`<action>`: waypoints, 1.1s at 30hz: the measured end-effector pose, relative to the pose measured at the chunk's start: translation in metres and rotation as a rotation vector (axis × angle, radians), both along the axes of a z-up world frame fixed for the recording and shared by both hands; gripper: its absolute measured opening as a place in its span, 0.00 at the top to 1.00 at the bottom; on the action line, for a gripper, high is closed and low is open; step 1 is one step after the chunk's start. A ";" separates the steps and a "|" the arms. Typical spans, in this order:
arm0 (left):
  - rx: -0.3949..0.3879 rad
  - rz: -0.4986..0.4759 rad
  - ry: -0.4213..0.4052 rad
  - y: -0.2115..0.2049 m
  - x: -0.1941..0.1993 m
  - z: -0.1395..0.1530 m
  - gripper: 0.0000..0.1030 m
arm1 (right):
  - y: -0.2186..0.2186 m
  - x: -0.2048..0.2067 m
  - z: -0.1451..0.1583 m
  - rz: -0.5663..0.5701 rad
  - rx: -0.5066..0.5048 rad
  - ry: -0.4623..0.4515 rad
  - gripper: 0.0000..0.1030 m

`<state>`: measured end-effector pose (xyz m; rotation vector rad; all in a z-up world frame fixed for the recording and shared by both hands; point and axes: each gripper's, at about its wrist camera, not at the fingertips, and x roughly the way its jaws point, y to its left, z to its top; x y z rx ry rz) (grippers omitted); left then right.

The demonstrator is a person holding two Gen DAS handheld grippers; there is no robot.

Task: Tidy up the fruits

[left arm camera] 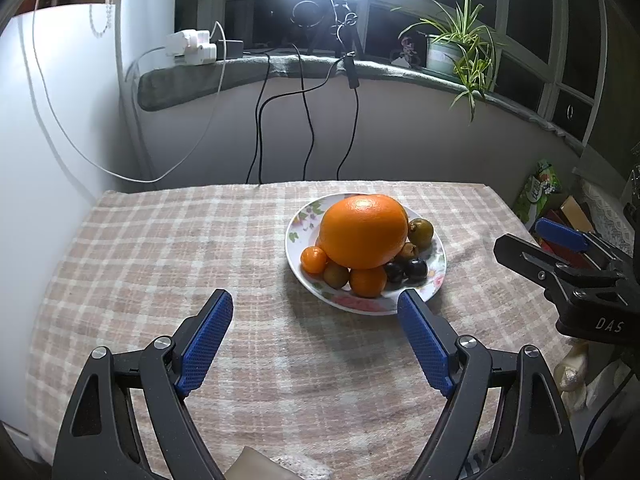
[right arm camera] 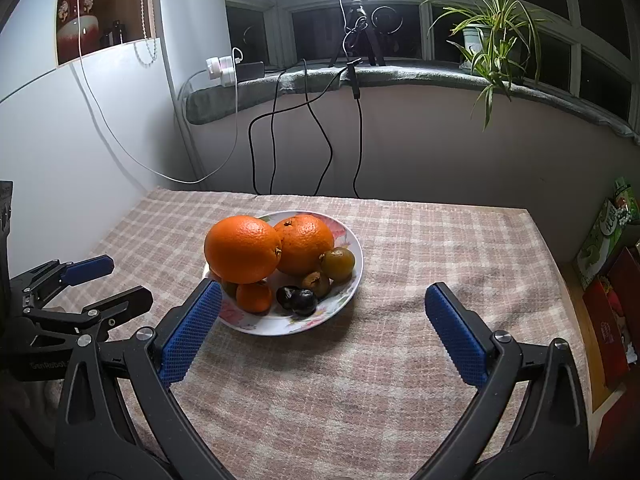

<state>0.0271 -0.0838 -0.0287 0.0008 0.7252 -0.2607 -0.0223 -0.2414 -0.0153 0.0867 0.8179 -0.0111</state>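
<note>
All the fruits (right arm camera: 280,260) lie piled on the plate (right arm camera: 352,280) at frame centre; both hand-held grippers, left (left arm camera: 316,312) and right (right arm camera: 322,308), gape wide and empty: sorted or awaiting sorting.

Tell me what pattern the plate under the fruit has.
White with a floral print, pink flowers and green leaves, on the plate; the right wrist view shows it best.

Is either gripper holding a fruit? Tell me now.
No: the left gripper and right gripper are both open and empty, and all fruit sits on the plate.
</note>
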 end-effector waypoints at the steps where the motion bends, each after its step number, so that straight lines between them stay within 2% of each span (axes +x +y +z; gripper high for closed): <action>1: -0.001 0.000 -0.001 0.000 0.000 0.000 0.18 | 0.000 0.000 0.000 0.000 0.001 0.002 0.00; 33: 0.004 0.000 -0.025 0.001 -0.002 0.002 0.18 | 0.001 -0.001 -0.002 -0.003 0.000 0.008 0.00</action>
